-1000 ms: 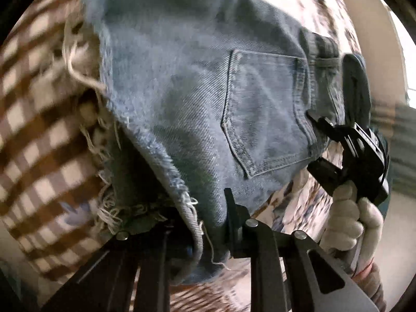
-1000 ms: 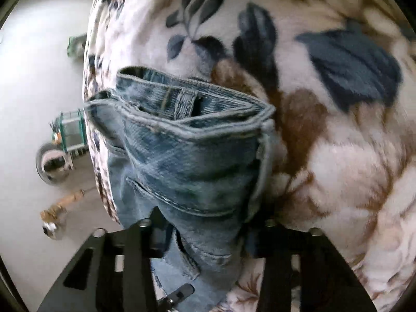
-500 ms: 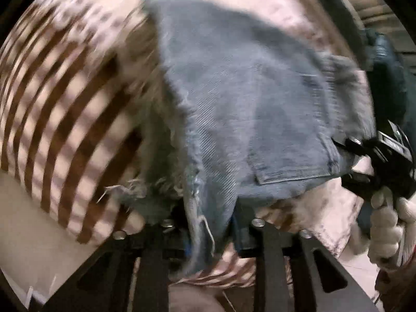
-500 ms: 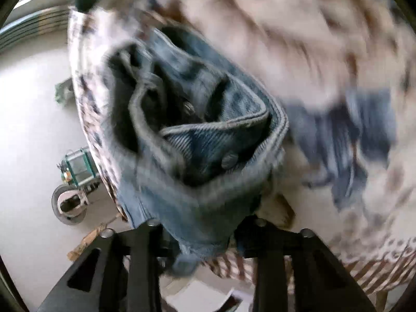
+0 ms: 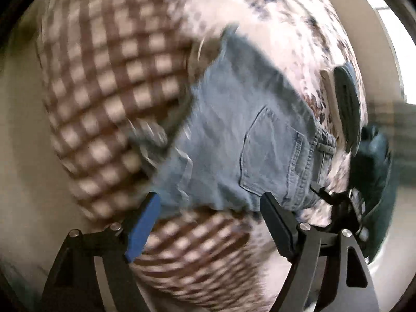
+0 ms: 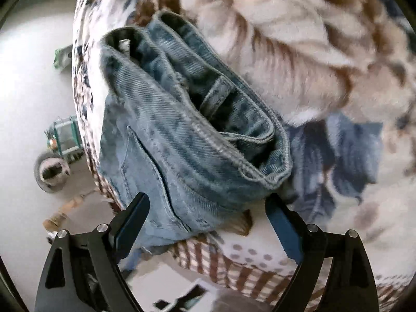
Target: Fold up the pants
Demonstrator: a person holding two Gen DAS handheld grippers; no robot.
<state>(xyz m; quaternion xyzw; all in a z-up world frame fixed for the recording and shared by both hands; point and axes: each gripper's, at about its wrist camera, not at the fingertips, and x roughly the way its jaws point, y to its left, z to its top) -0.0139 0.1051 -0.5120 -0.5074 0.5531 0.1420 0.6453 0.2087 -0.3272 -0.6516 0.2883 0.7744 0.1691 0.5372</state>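
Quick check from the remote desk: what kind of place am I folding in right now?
Most likely a home bedroom. The denim shorts lie on a plush floral blanket over a brown checked sheet, which looks like a bed, and a toy vehicle sits on the pale floor beside it.

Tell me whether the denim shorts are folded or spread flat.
Folded: the denim shorts lie doubled, waistband layers stacked on the blanket. Both claws, left and right, are open.

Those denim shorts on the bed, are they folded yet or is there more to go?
Mostly done, it seems. The denim shorts lie doubled over on the patterned blanket, back pocket up, waistband layers stacked. Nothing is in hand: the left gripper and right gripper are both open. Possibly one more fold or some tidying remains.
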